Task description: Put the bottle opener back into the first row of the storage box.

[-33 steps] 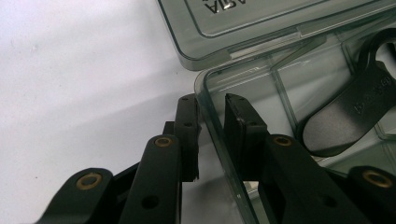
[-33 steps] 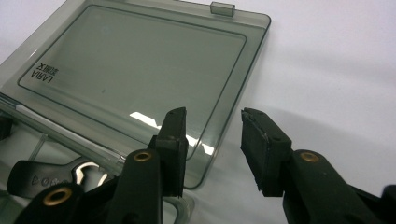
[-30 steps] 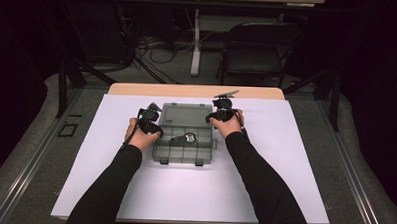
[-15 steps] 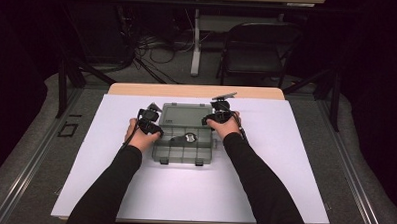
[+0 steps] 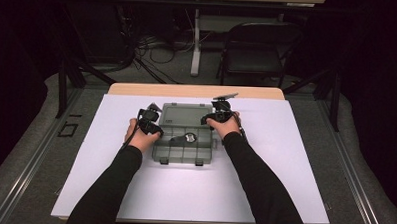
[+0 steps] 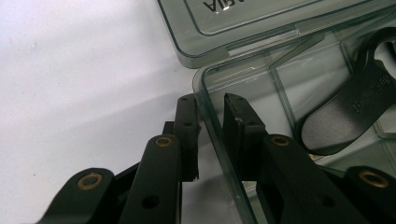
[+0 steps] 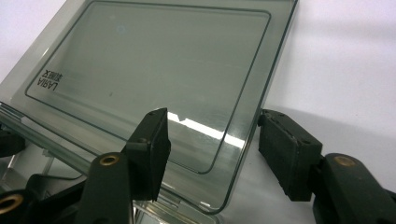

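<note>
One clear smoky box [image 5: 185, 141] lies on the white table [image 5: 295, 160], just past the middle, with its one lid [image 5: 182, 113] folded open to the far side. Two tools work at it, one in each hand. Inside the box lies one black flat piece [image 6: 348, 112] and, in the high view, one small round thing [image 5: 189, 137] beside it; what that is cannot be told. Two latches [image 5: 163, 162] show on the near edge of the box. One black chair [image 5: 256, 51] stands beyond the table.

The left tool [image 6: 210, 112] straddles the left wall of the box at its far corner: one jaw stands outside the wall and one inside, nearly closed on it, with a thin gap still showing on either side of the plastic. In the high view this tool [image 5: 150, 121] sits at the left edge of the box.

The right tool [image 7: 212, 149] stands wide open around the right edge of the lid, one jaw over the lid's face and the other out over the table, neither pressing on it. In the high view it [image 5: 217, 115] sits at the lid's right corner.

Against the earlier pictures, hardly anything differs: the box, the lid and both hands keep their places, and the right hand sits a touch nearer the box.
</note>
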`<state>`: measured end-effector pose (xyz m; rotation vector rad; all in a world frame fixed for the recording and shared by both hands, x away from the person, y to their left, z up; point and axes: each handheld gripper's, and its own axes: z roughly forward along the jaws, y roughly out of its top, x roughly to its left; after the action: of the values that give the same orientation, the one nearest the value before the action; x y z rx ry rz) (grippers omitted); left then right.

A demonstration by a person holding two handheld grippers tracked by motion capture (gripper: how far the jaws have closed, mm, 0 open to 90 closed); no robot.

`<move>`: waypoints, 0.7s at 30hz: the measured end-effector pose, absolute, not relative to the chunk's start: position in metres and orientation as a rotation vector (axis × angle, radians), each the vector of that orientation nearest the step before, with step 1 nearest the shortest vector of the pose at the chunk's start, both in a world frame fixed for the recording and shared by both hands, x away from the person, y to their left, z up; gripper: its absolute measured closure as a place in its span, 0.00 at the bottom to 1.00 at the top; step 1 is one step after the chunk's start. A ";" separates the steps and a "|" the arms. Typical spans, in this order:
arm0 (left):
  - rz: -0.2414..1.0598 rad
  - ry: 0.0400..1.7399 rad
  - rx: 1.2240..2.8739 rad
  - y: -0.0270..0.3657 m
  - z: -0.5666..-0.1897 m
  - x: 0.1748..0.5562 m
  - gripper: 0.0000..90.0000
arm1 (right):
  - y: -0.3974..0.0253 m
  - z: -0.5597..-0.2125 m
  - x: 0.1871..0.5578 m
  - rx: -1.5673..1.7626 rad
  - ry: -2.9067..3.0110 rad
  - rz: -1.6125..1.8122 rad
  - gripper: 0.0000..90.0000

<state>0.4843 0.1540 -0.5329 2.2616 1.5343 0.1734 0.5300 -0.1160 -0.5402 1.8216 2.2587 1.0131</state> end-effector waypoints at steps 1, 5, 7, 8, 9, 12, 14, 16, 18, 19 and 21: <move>0.174 1.535 2.261 0.154 -0.533 0.484 0.84 | -0.116 -0.541 0.530 1.826 2.255 1.018 0.47; 0.173 1.535 2.261 0.154 -0.533 0.484 0.85 | -0.117 -0.541 0.531 1.845 2.259 1.020 0.47; 0.172 1.536 2.261 0.154 -0.533 0.484 0.85 | -0.118 -0.542 0.532 1.859 2.261 1.032 0.47; 0.173 1.536 2.260 0.154 -0.533 0.484 0.85 | -0.118 -0.543 0.533 1.880 2.257 1.043 0.47; 0.173 1.536 2.260 0.154 -0.533 0.484 0.85 | -0.118 -0.543 0.533 1.890 2.258 1.062 0.47; 0.171 1.537 2.259 0.154 -0.533 0.484 0.85 | -0.118 -0.544 0.534 1.883 2.255 1.070 0.46; 0.170 1.538 2.260 0.154 -0.533 0.484 0.85 | -0.118 -0.544 0.533 1.876 2.259 1.065 0.46; 0.172 1.537 2.260 0.154 -0.533 0.485 0.85 | -0.117 -0.543 0.533 1.877 2.254 1.065 0.47; 0.171 1.541 2.257 0.154 -0.533 0.484 0.85 | -0.117 -0.543 0.533 1.878 2.251 1.062 0.47; 0.171 1.540 2.258 0.154 -0.533 0.484 0.85 | -0.117 -0.543 0.533 1.877 2.249 1.064 0.47; 0.171 1.543 2.256 0.154 -0.533 0.484 0.85 | -0.117 -0.543 0.534 1.866 2.246 1.071 0.48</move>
<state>0.4844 0.1539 -0.5329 2.2563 1.5433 0.1715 0.5336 -0.1171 -0.5428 1.8664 2.2462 1.0708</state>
